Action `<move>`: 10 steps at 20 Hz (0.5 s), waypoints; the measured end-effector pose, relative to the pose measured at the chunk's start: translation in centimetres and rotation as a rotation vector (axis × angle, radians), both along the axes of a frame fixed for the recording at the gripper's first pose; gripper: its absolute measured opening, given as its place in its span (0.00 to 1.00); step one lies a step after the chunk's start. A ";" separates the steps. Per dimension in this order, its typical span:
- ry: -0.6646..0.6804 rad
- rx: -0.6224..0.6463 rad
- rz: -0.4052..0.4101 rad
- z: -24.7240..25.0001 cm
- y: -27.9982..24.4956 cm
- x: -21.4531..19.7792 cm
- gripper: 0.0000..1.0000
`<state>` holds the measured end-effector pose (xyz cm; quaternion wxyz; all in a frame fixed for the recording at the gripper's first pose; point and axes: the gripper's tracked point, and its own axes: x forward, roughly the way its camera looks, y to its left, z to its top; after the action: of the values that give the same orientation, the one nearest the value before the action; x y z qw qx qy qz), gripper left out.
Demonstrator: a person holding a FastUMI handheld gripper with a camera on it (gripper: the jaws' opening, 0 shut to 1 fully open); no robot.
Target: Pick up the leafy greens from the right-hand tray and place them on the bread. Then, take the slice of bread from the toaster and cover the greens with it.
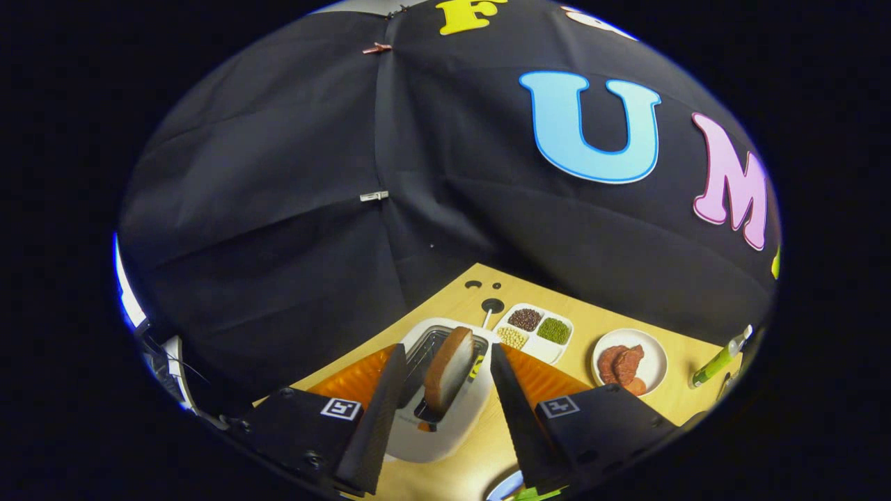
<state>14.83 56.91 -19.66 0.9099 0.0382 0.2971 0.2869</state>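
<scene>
A white toaster [445, 424] stands on the wooden table, and a slice of bread [449, 369] sticks up out of its slot. My gripper [447, 353] is open, its two fingers standing on either side of the slice with a gap on both sides, so neither finger touches the bread. Just below the right finger, a bit of something green [536, 494] lies next to a blue plate rim [505, 486].
Beyond the toaster sits a white divided tray [536, 328] with dark, green and pale beans. To its right, a white plate [630, 362] holds reddish meat slices. A green-handled tool [717, 360] lies further right. The table [592, 320] has small holes near its far edge.
</scene>
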 end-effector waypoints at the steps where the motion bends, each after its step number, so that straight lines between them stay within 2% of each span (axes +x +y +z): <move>1: 0.013 -0.005 -0.005 -0.5 0.4 0.3 0.77; 7: 0.069 -0.060 -0.031 -3.8 1.8 1.7 0.76; 8: 0.075 -0.064 -0.039 -4.3 2.1 2.0 0.72; 10: 0.114 -0.056 -0.044 -5.1 2.6 2.1 0.54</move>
<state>16.96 59.48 -24.76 0.8984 0.0356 0.3552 0.2556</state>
